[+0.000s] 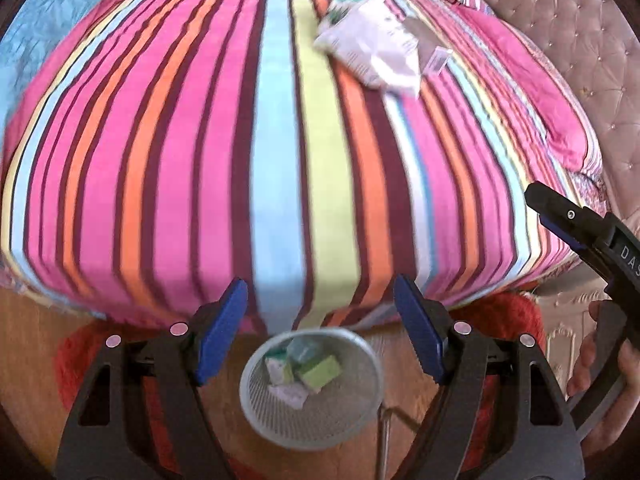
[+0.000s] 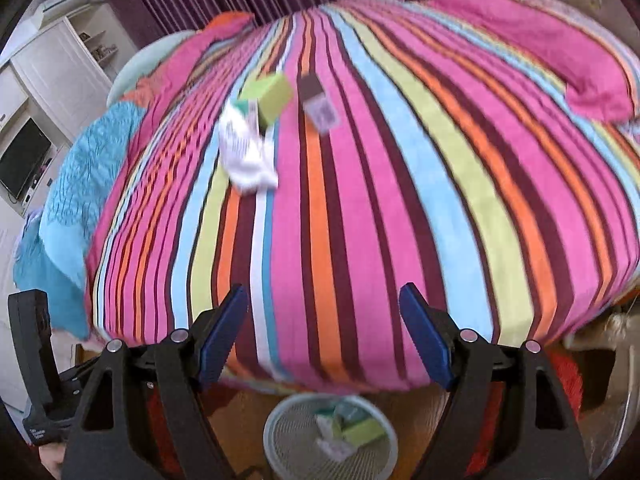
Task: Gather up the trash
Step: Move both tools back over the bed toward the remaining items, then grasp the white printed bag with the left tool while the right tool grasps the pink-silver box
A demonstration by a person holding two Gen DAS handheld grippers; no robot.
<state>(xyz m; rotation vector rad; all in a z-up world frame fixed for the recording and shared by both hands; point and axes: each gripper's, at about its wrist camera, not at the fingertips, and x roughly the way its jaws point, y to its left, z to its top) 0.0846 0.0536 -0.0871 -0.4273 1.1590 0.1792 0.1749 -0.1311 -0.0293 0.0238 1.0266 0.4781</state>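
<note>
A white mesh wastebasket (image 1: pixel 256 404) stands on the floor at the foot of the bed and holds a green box (image 1: pixel 322 370) and some wrappers; it also shows in the right wrist view (image 2: pixel 288 436). My left gripper (image 1: pixel 320 332) is open and empty above the basket. My right gripper (image 2: pixel 324 334) is open and empty above the bed's edge. On the striped bedspread (image 2: pixel 360 200) lie a crumpled white wrapper (image 2: pixel 244 152), a green box (image 2: pixel 272 94) and a brown-and-white packet (image 2: pixel 318 102). The left wrist view shows the white wrapper (image 1: pixel 372 48) far up the bed.
A red rug (image 1: pixel 80 344) lies on the wooden floor under the basket. A tufted headboard (image 1: pixel 568 40) rises at the right. A turquoise blanket (image 2: pixel 76 184) hangs off the bed's left side. White cabinets and a TV (image 2: pixel 24 156) stand at the far left.
</note>
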